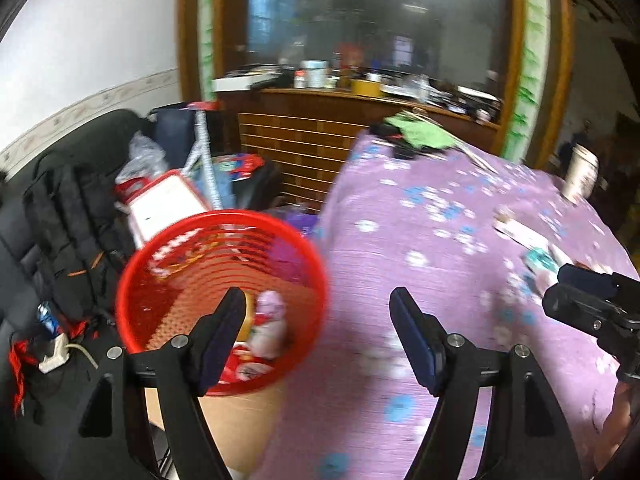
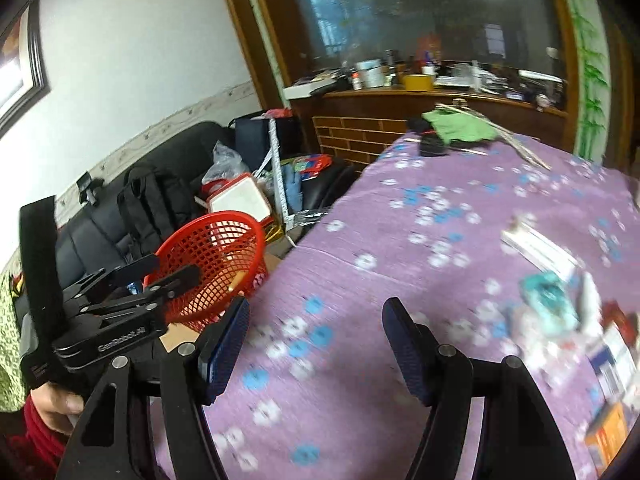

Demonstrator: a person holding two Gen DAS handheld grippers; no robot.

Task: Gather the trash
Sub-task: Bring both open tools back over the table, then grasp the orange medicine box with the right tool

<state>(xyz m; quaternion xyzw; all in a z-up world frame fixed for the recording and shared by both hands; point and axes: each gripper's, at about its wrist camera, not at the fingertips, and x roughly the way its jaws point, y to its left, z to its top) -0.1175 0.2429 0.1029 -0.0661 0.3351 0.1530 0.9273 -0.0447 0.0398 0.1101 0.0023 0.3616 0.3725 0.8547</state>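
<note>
Standing open and empty, both pairs of fingers are being held over a desk [image 2: 360, 280] covered in a purple flowered cloth. The left gripper [image 1: 318, 336] is being pointed down at the desk's left edge, where a red mesh basket [image 1: 160, 264] is standing just beside the desk, apparently on a cardboard box, likely so that rubbish can be dropped straight off the edge. Inside the basket, a small pale pink bottle [image 1: 270, 328] and red-and-white wrappers are already lying. The right gripper [image 2: 316, 340] is being angled across the cloth toward the remaining litter at the desk's right side: a teal packet [image 2: 550, 300], a white flat carton [image 2: 536, 252] and several small boxes [image 2: 612, 364], all blurred and hard to identify further. A paper cup [image 1: 580, 176] is standing upright at the far right edge. A green cloth [image 2: 460, 126] with thin sticks is lying at the far end, well apart from the litter. Judging from the open fingers, another pickup is probably being prepared.
</note>
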